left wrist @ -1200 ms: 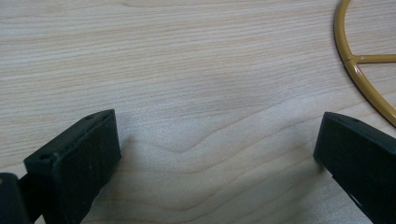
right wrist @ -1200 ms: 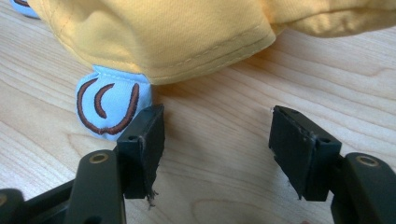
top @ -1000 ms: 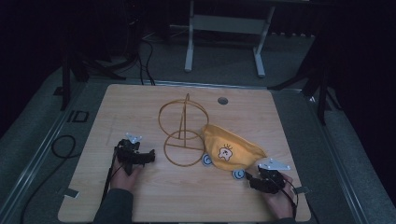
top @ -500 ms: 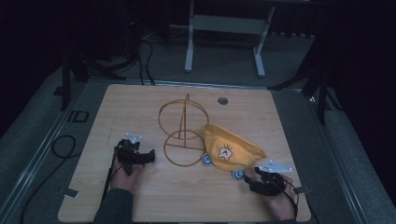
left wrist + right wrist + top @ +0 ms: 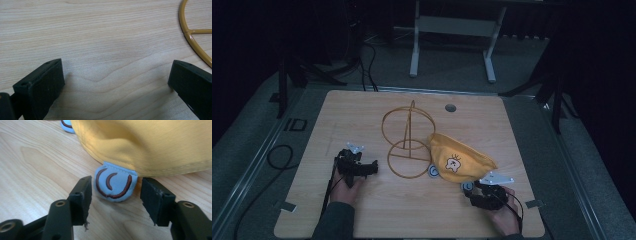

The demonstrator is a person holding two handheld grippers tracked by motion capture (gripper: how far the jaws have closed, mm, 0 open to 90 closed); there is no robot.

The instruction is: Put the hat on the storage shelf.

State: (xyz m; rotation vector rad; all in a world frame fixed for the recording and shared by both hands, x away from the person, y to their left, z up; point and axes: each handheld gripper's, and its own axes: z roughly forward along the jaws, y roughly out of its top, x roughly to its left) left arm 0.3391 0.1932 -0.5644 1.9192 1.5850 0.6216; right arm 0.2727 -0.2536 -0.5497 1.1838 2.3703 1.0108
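A yellow cloth hat (image 5: 459, 157) (image 5: 150, 142) with a small embroidered figure lies on the wooden table (image 5: 362, 115), right of a yellow wire stand (image 5: 408, 135). Two light-blue ear flaps stick out from its near edge: one (image 5: 433, 171) by the stand's base ring, the other (image 5: 467, 186) (image 5: 113, 183) at the front right. My right gripper (image 5: 473, 192) (image 5: 115, 195) is open with that second flap between its jaws, not pinched. To the left of the stand's base ring (image 5: 193, 35), my left gripper (image 5: 374, 166) (image 5: 116, 82) rests open on bare wood.
A round dark hole (image 5: 450, 107) sits in the table near its far edge. A black cable (image 5: 277, 155) loops on the grey floor to the left. A white frame leg (image 5: 414, 45) stands beyond the table.
My right gripper has slid slightly forward and left, bringing its jaws around the front-right ear flap. The left gripper has stayed in place.
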